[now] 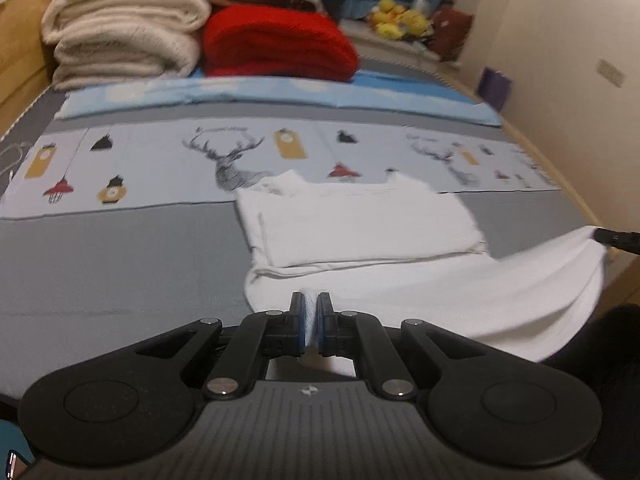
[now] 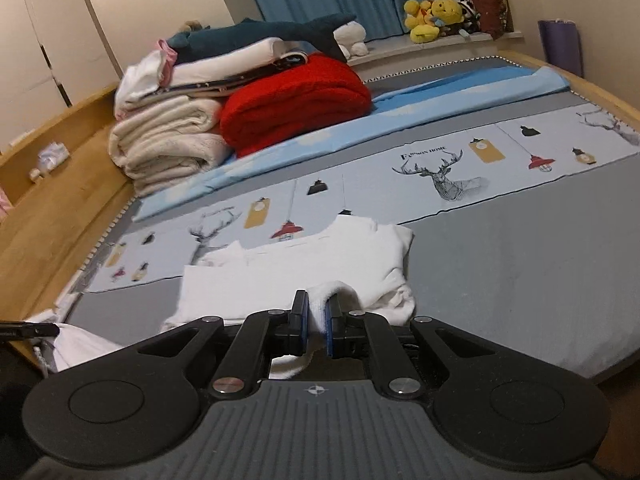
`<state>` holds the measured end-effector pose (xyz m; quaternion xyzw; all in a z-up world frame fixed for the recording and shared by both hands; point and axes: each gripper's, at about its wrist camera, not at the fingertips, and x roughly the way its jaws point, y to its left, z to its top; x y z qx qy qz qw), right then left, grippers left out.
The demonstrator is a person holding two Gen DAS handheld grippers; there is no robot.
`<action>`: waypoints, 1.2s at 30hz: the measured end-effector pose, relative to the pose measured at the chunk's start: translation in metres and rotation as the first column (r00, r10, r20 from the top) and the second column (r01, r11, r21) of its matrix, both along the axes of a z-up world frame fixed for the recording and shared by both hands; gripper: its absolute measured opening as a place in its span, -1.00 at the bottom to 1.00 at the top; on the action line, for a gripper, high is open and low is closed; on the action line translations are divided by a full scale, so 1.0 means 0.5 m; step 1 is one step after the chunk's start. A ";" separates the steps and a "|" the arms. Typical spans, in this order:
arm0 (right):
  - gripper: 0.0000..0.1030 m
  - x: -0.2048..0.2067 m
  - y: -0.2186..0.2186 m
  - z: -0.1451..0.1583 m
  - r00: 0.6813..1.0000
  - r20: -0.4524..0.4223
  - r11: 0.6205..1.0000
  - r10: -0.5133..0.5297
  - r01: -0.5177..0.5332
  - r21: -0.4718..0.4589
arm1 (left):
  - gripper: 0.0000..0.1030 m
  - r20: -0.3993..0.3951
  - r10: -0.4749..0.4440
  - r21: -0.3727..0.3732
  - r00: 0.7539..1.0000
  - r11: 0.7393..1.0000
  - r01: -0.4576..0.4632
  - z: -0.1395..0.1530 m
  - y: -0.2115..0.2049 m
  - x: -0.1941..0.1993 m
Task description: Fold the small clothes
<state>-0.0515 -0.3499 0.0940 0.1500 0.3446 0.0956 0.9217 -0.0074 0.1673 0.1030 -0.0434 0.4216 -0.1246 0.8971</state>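
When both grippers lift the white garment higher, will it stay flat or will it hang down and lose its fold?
The white garment is probably floppy: between the left gripper and the right gripper its near edge already sags and curves. It looks thin and light, so it should lift easily. The folded layers lie loose, so they may slide open.

White garment (image 1: 360,232), red blanket (image 1: 276,40), grey bed cover (image 2: 520,280) w/ deer-print band, black tools.
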 end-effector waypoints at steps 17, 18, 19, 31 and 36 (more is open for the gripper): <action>-0.85 0.391 0.023 -0.271 0.954 -0.286 0.993 -0.088 0.062 -0.100 | -0.89 -0.159 0.156 0.056 0.975 0.987 -0.149 -0.265 0.013 0.393; -0.85 0.405 0.024 -0.271 0.957 -0.274 0.994 -0.094 0.075 -0.080 | -0.89 -0.161 0.160 0.062 0.974 0.986 -0.152 -0.268 0.012 0.406; -0.85 0.422 0.024 -0.273 0.958 -0.267 0.994 -0.106 0.090 -0.069 | -0.88 -0.177 0.165 0.068 0.970 0.986 -0.156 -0.278 0.015 0.424; -0.71 0.451 0.033 -0.256 0.958 -0.213 0.974 -0.194 0.163 -0.155 | -0.42 -0.177 0.299 -0.034 0.938 0.950 -0.309 -0.262 0.105 0.425; -0.71 0.393 0.028 -0.272 0.950 -0.237 0.974 -0.204 0.173 -0.147 | -0.33 -0.201 0.269 0.036 0.942 0.963 -0.267 -0.278 0.092 0.361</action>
